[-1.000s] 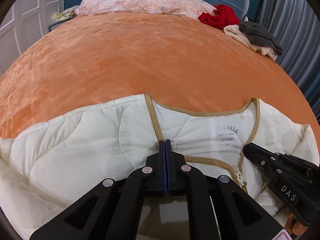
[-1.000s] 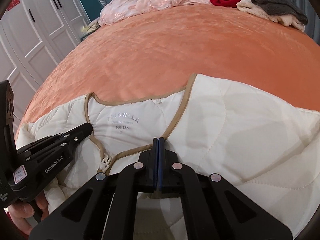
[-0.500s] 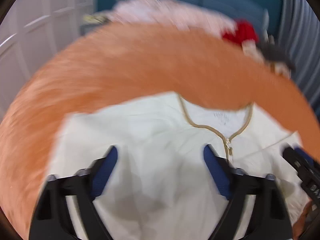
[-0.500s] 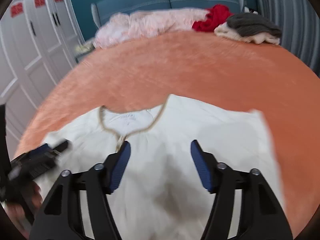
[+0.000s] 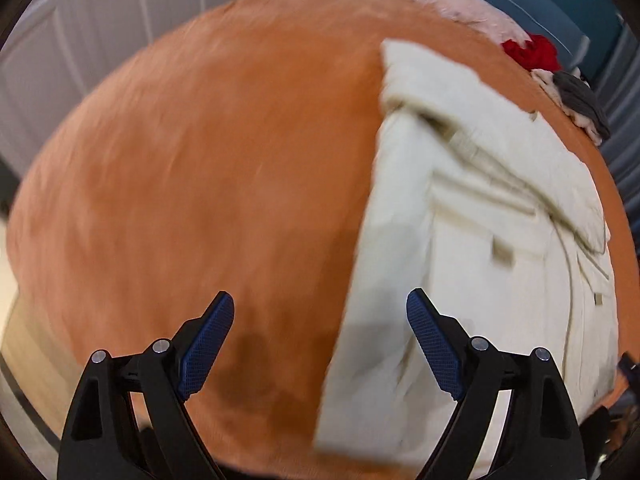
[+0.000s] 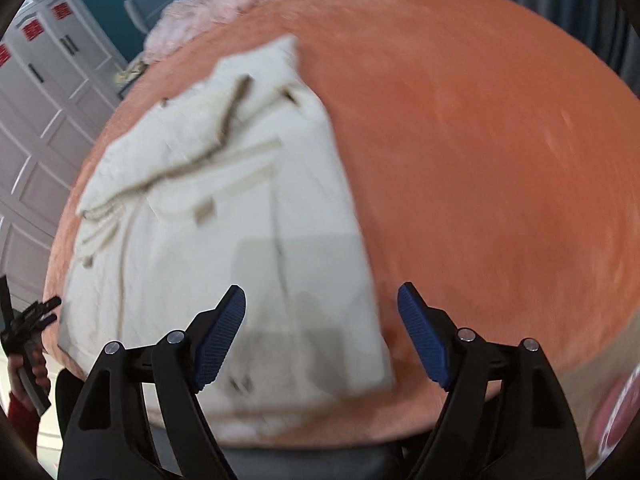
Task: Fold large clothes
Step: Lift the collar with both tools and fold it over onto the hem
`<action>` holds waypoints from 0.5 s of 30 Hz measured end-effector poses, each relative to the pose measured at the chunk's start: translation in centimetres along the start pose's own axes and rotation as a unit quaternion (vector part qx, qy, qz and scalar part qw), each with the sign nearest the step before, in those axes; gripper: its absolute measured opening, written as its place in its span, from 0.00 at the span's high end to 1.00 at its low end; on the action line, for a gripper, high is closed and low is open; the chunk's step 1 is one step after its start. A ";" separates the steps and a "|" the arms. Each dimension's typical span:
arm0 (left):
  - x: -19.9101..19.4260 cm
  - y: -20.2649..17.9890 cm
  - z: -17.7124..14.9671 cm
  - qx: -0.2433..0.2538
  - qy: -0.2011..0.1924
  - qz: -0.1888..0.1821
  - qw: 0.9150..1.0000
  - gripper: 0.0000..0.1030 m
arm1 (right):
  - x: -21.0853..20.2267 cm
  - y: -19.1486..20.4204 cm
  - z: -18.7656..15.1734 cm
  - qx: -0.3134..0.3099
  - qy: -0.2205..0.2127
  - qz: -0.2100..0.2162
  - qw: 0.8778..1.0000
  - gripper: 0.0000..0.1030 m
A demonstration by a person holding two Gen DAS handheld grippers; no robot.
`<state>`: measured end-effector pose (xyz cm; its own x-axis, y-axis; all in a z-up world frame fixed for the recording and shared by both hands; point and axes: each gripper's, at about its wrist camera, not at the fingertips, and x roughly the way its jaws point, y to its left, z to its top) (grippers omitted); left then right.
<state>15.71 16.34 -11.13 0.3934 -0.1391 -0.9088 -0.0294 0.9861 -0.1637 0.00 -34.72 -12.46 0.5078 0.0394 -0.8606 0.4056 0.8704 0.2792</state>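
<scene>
Covering the bed, an orange blanket (image 5: 200, 168) carries the folded cream jacket (image 5: 480, 240) near its foot edge; white wardrobe doors (image 6: 36, 128) and teal headboard (image 5: 560, 0) behind. Left claw (image 5: 320, 332) spread wide; right claw (image 6: 321, 322), just opening, empty.

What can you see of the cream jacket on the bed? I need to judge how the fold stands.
The cream jacket looks like soft quilted fabric with tan trim and small tan tabs. It lies flat on the orange bedspread as a long, roughly rectangular shape, with a trimmed flap folded across its far part. The pictures are blurred, so fine detail is lost. Both grippers are open and neither touches it.
</scene>
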 end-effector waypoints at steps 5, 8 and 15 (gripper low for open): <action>0.4 0.2 -1.8 -0.034 0.001 -0.036 0.999 0.19 | 1.3 -1.2 -1.7 0.055 0.015 0.035 0.998 0.26; 0.8 -0.5 -2.0 -0.046 0.003 -0.051 0.998 0.28 | 2.0 -1.3 -2.0 0.064 0.012 0.042 0.997 0.24; 0.1 -2.0 -2.3 -0.020 0.013 -0.076 0.997 0.92 | 1.8 -0.3 -2.0 0.069 0.012 0.073 0.995 0.81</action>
<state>13.68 14.17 -11.83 0.3714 -0.2896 -0.8821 -0.0087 0.9490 -0.3152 -0.77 -33.91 -14.93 0.5504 0.1735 -0.8167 0.4303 0.7793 0.4556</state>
